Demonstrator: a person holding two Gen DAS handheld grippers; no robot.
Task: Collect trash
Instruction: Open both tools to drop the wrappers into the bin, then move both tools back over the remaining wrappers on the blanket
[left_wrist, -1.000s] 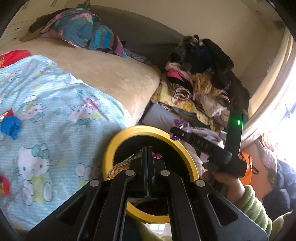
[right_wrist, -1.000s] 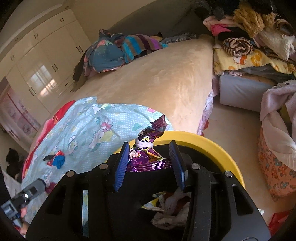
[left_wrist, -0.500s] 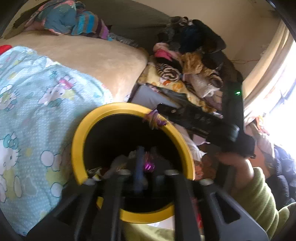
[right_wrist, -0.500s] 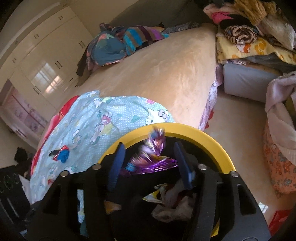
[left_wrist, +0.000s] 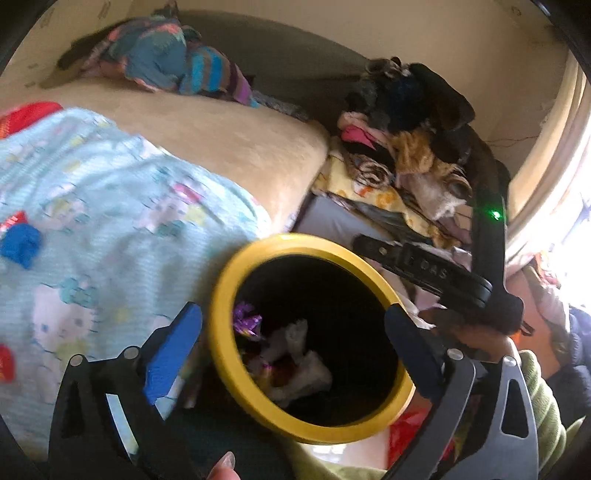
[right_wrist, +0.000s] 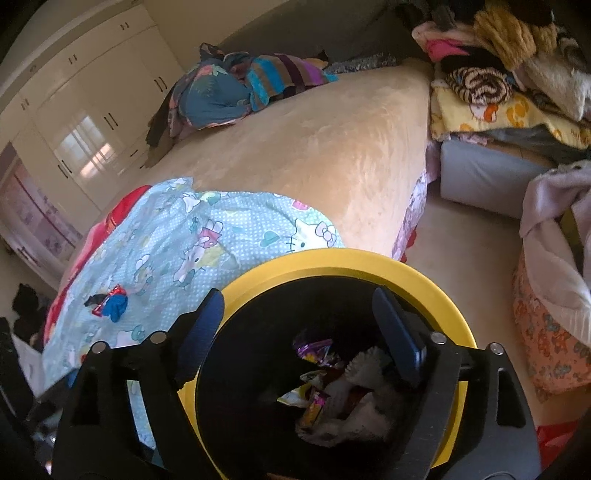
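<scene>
The purple wrapper (left_wrist: 246, 322) is down inside the yellow-rimmed bin (left_wrist: 221, 295) now, lying on the pile of crumpled tissue (left_wrist: 301, 363) and other snack packets at the bottom (your right-wrist view shows it too, near the top of the heap (right_wrist: 314, 348)). The bin sits on the floor right against the corner of the bed (right_wrist: 314, 155).

Your left gripper (left_wrist: 291, 325) hangs over the bin mouth with its fingers (left_wrist: 173, 350) spread wide, one on each side of the rim and nothing between them; they've just been opening. Same for your right gripper (right_wrist: 299, 317): its fingers (right_wrist: 201, 332) have just been opening too, they're apart over the bin and gripping nothing. From the left-wrist camera you can see the right gripper's black body (left_wrist: 424, 269) reaching across the far rim, with your hand (left_wrist: 484, 343) in a green sleeve on the handle.

Out on the bed, a blue-and-red wrapper (right_wrist: 110, 304) lies on the light-blue cartoon blanket (right_wrist: 192, 236), well apart from the bin. Another red bit (left_wrist: 5, 360) shows at the blanket's edge in the left view, too cut off to tell what it is. A bundle of striped clothes (right_wrist: 251, 81) sits at the bed's far end, and a heap of laundry (right_wrist: 498, 66) is stacked beside the bed.
</scene>
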